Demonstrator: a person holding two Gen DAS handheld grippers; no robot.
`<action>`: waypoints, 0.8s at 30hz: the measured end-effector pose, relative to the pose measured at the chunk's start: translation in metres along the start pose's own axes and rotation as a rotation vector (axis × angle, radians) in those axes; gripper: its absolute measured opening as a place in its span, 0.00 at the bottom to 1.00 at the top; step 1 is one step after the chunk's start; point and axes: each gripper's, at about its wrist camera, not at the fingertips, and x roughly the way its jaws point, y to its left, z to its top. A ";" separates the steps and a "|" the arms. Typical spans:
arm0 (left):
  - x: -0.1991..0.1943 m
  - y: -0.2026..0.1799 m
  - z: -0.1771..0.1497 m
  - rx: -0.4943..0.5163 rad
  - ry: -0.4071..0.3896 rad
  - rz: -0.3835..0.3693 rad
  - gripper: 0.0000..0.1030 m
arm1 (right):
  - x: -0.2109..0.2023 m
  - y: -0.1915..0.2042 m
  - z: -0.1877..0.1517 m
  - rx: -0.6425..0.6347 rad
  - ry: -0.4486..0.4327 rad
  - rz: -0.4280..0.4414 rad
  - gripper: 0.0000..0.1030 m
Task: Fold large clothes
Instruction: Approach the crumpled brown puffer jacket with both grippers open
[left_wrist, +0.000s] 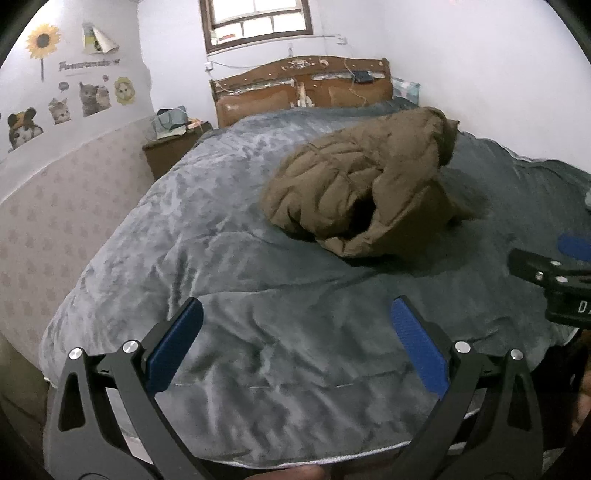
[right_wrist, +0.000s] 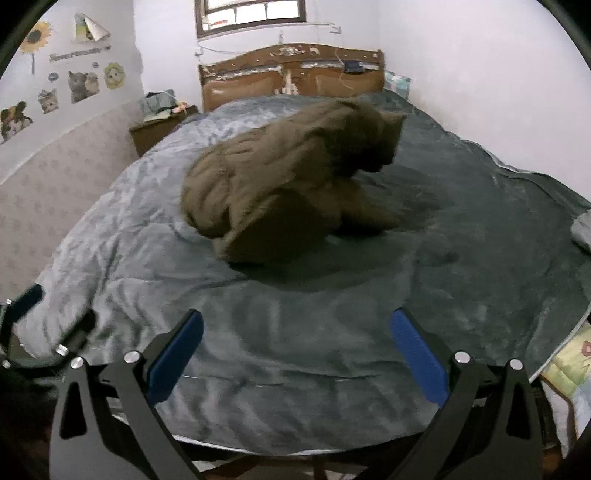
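Left wrist view, crumpled brown quilted jacket (left_wrist: 354, 181), plush grey blanket (left_wrist: 207, 236)

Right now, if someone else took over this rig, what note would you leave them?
Left gripper: open, holding nothing, above the near edge of the bed.
Right gripper: open, holding nothing, also above the near edge.
Jacket: brown and puffy, in a crumpled heap mid-bed, beyond both grippers and touching neither.
Done: no fold is visible; the jacket is still bunched up.
Left: reach in, grasp the jacket, spread it flat on the blanket, then fold it. The right wrist view is motion-blurred, so check the jacket's edges before grasping.
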 end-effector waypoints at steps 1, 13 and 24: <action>0.000 -0.001 0.000 0.010 0.000 -0.001 0.97 | -0.003 0.005 0.001 -0.014 -0.007 0.006 0.98; 0.008 -0.006 0.011 -0.046 -0.040 0.004 0.97 | -0.019 -0.019 0.000 -0.105 -0.137 0.048 0.98; 0.021 -0.039 0.014 0.016 -0.033 -0.088 0.97 | -0.022 -0.082 -0.008 -0.087 -0.206 -0.092 0.99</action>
